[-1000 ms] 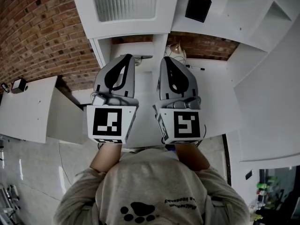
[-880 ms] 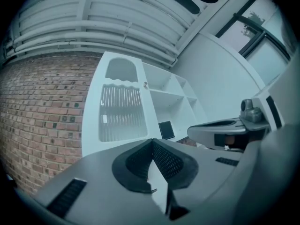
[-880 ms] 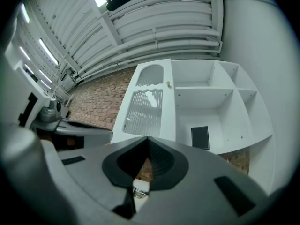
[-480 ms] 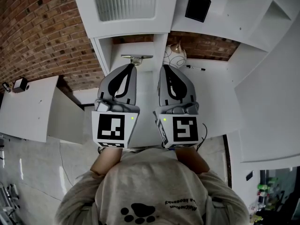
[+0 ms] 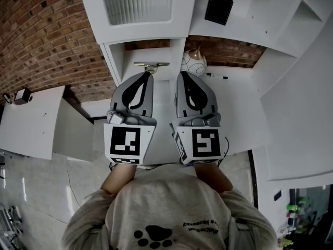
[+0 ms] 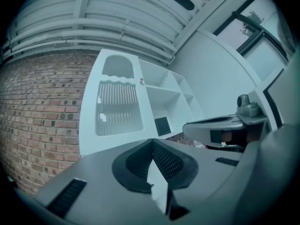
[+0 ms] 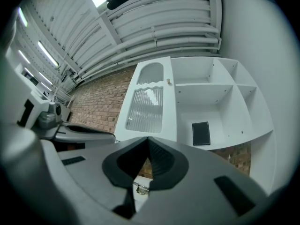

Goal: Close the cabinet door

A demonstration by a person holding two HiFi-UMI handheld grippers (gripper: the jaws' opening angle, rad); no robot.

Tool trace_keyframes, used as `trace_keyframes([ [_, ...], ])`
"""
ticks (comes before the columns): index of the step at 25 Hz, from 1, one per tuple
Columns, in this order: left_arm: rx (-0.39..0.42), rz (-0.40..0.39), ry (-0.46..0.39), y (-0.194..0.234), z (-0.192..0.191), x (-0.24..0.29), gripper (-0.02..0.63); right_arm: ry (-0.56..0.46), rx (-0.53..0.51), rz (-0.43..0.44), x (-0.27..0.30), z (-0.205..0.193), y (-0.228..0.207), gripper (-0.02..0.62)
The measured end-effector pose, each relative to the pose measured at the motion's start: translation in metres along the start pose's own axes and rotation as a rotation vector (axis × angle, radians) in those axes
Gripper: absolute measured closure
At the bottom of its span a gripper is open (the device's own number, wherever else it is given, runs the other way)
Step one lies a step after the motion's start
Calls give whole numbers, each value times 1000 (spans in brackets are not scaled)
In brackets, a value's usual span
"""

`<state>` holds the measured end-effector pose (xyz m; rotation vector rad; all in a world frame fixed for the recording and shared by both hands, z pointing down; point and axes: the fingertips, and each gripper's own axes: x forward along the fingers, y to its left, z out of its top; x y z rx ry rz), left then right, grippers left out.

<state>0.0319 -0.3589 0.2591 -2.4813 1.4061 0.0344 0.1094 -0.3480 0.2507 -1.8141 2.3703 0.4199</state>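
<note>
Head view, left gripper (image 5: 147,74), right gripper (image 5: 182,74) shut; shirt lettering (image 5: 205,224) illegible

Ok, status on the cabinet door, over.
Left tongs and right tongs shut, empty. Ribbed-glass cabinet door looks closed against the shelf unit. Nothing in the way.

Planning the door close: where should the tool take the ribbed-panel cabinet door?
Likely the small knob on the edge of the door beside the open shelves, approached from the front. The rest is flat frame and ribbed panel, and nothing else protrudes. How far it stands open I cannot tell.
</note>
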Motion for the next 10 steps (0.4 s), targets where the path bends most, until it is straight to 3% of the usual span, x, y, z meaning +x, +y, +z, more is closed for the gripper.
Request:
trace_keyframes([
  [10, 6, -15, -15, -1, 4, 10, 597, -19, -23, 4, 8, 6, -3, 578],
])
